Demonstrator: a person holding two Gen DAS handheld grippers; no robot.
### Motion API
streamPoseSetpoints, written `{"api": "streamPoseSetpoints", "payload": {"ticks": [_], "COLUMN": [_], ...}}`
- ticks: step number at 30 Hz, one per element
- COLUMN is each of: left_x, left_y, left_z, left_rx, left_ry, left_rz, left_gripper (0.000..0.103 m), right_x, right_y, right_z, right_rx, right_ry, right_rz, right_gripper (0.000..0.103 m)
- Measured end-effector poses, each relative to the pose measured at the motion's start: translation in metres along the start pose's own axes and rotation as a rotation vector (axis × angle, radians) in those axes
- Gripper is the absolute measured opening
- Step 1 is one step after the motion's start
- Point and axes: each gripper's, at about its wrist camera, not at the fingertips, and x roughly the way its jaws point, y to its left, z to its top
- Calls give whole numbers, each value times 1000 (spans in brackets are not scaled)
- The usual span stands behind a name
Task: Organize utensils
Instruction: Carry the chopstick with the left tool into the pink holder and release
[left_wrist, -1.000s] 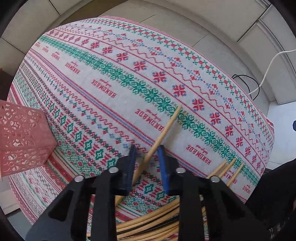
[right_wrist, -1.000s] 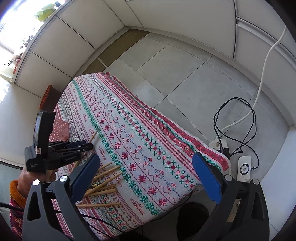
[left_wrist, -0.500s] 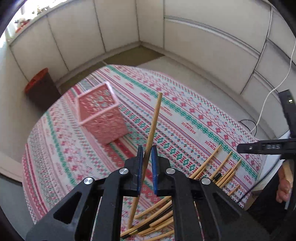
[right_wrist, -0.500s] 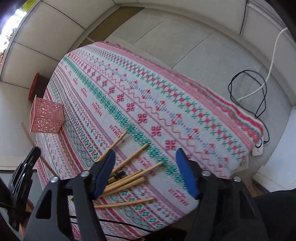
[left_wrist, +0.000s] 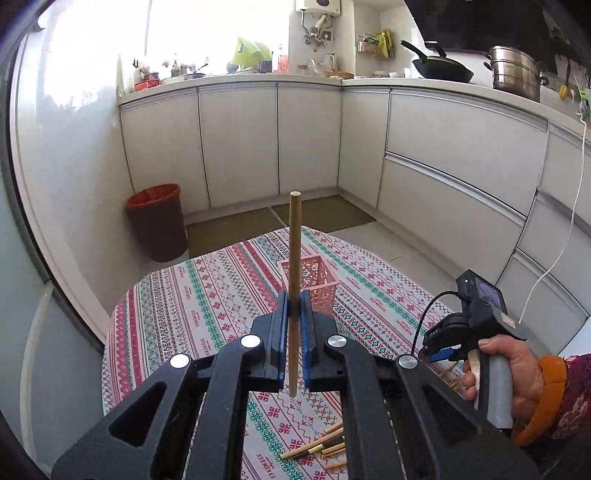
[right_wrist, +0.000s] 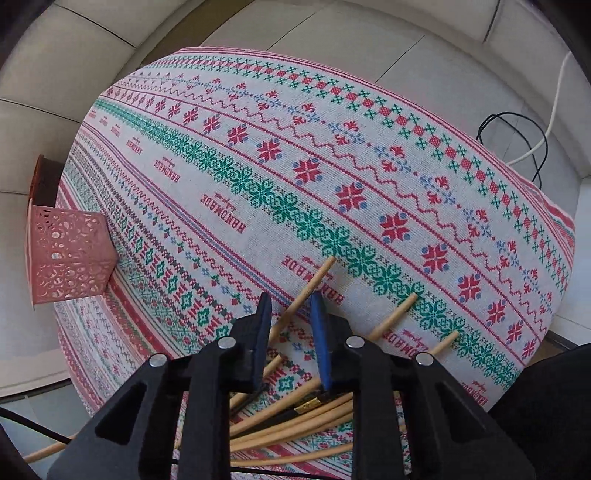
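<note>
White kitchen cabinets (left_wrist: 240, 144) run along the walls behind our surface (right_wrist: 369, 155), which wears a cross-stitch patterned cloth in red, green and blue. We take the pink perforated holder (left_wrist: 317, 280) as our landmark: it stands upright on the cloth, and in the right wrist view the same holder (right_wrist: 66, 254) sits near the far left edge of the surface.

Our left tool (left_wrist: 294, 314) has its blue pads clamped together on a single wooden chopstick (left_wrist: 294, 240). We hold that stick upright in the air on the near side of the holder, its top end rising well above the holder's rim in the left wrist view and its bottom end hanging free just below the pads. Beyond the holder, on the floor by the cabinets, stands a brown waste bin with a red liner (left_wrist: 157, 221).

Our right tool (right_wrist: 291, 306) is down over the loose pile of chopsticks (right_wrist: 295, 417), well apart from the holder. Its pads stand apart, with one stick (right_wrist: 314, 280) lying between them on the cloth; they are not closed on it. More sticks fan out to the right of that one. In the left wrist view we see the right hand (left_wrist: 506, 369) gripping the handle, low over the surface.
</note>
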Motion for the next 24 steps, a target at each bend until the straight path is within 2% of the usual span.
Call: {"api": "streamPoseSetpoints", "payload": {"ticks": [2,5,10,18,24], "left_x": [-1,5,3,-8,-12], "left_y": [5,18,30,27,17], "left_z": [2,4,4,13,33], "left_rx": [-22,-56,-122,-171,-203], "left_ry": [2,18,10,-29,-41], "left_rz": [8,32,76,66,38], "left_gripper": [5,5,5,5,5], "right_x": [0,2,-1,-78,-144], "right_y": [10,23,31,52,54], "right_z": [-1,-2,4,-19,-41], "right_rx": [6,-11,-41,-274,-423], "right_ry": [-43,-117,-165,-375,-481], "right_rz": [-45,-34,105,279,350], "right_gripper": [16,13,10,7,6]}}
